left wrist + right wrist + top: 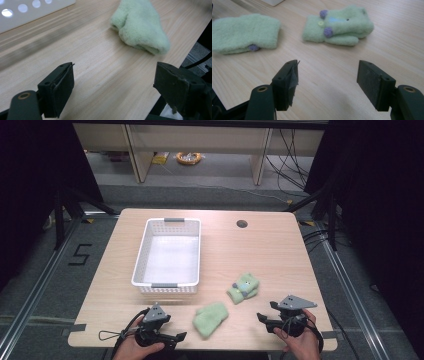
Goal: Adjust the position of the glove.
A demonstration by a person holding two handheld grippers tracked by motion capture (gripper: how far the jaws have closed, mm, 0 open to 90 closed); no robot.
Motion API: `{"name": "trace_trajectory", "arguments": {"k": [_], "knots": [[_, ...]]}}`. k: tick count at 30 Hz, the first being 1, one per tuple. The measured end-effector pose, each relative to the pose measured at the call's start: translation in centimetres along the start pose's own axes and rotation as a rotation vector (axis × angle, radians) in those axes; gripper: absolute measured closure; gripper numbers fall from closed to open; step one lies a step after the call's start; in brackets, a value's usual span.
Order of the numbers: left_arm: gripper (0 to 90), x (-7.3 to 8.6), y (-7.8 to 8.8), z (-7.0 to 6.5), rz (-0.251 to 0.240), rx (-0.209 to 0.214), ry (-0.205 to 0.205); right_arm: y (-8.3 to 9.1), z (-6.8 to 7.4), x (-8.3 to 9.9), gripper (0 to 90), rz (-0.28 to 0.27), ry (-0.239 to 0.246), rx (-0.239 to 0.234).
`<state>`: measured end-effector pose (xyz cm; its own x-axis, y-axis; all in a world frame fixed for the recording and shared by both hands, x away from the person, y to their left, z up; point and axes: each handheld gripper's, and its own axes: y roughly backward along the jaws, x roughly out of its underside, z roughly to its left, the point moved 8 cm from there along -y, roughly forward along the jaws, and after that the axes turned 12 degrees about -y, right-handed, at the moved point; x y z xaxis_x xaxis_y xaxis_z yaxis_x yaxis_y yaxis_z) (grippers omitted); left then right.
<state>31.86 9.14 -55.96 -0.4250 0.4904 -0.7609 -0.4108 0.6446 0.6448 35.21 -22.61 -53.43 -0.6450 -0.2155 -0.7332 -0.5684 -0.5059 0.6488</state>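
Two pale green fleece mittens lie on the wooden table. One mitten (210,318) (140,27) (244,33) lies plain side up near the front edge. The other mitten (243,287) (338,26) lies farther back, showing purple buttons and a blue patch. My left gripper (176,336) (113,91) is held low at the front left, open, with bare table between its jaws and the plain mitten just ahead of it. To the right of the mittens my right gripper (262,319) (327,82) is open too, and both mittens lie beyond its jaws.
A white perforated basket (167,282) (30,11) stands empty at the table's middle left, long side running away from me. A round cable hole (242,224) sits at the back right. The table's front edge (200,345) runs right by both hands.
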Motion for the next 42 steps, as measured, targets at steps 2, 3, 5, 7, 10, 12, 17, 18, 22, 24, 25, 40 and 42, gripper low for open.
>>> {"name": "trace_trajectory", "arguments": {"k": [2,3,5,7,10,12,17,18,22,24,25,40,42], "knots": [[16.4,-0.1,0.1,-0.2,0.005,0.011,-0.015,0.0,0.7,0.0,38.0,0.009,-0.044,-0.017],[16.8,-0.1,0.1,-0.2,0.005,0.011,-0.015,0.0,0.7,0.0,38.0,0.009,-0.044,-0.017],[19.3,-0.6,-0.2,-0.6,-0.031,0.019,0.017,-0.2,1.5,-0.3,41.9,0.011,-0.018,-0.054],[19.9,-0.8,-0.1,-0.8,-0.029,0.039,0.02,-0.5,1.7,-0.8,43.3,0.002,0.034,-0.081],[21.4,-1.2,-0.3,-0.9,-0.049,0.044,0.023,-0.8,2.4,-1.4,45.6,-0.015,0.054,-0.09],[21.9,-1.5,-0.6,-1.2,-0.058,0.046,0.027,-1.1,3.2,-1.6,48.6,-0.007,0.046,-0.124],[25.2,-2.1,-1.1,-1.9,-0.05,0.085,0.053,-1.9,4.6,-1.8,53.4,0.036,0.058,-0.16],[25.2,-2.3,-1.4,-1.9,-0.053,0.082,0.041,-2.4,4.7,-2.3,54.4,0.022,0.106,-0.159],[28.0,-2.8,-2.1,-1.9,-0.025,0.086,0.019,-3.6,5.8,-3.4,59.3,0.04,0.158,-0.173],[28.7,-3.2,-2.4,-2.1,-0.041,0.091,0.036,-4.1,6.1,-3.8,60.4,0.047,0.17,-0.172],[29.1,-3.2,-2.4,-2.1,-0.041,0.091,0.036,-4.1,6.1,-3.8,60.4,0.047,0.17,-0.172],[35.6,-3.6,-4.2,-2.0,0.0,0.084,0.01,-8.2,7.6,-4.9,68.4,0.142,0.199,-0.203],[37.6,-3.7,-4.3,-1.9,-0.001,0.079,0.005,-9.2,7.8,-5.0,70.2,0.151,0.193,-0.207]]}}
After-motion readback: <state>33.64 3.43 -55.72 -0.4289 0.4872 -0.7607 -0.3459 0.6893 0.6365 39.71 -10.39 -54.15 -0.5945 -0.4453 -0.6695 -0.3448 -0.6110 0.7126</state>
